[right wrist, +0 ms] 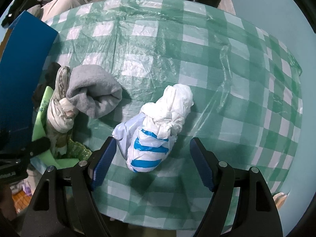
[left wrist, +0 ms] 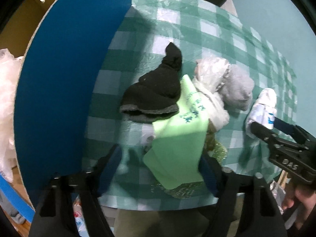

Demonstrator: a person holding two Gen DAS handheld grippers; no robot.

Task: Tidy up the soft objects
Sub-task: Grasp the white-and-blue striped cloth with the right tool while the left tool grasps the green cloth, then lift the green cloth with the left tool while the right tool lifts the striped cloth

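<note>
While both tongs gape | right tongs [right wrist: 152, 158] straddle plastic bag [right wrist: 158, 130] | left tongs [left wrist: 160, 169] over green foam [left wrist: 177, 138] | desk [right wrist: 177, 49]

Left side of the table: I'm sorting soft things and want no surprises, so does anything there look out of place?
Yes. The black sock lies partly on the green foam sheet, which juts past the table edge. The grey cloth and a crumpled clear bag crowd against it, a loose heap.
</note>
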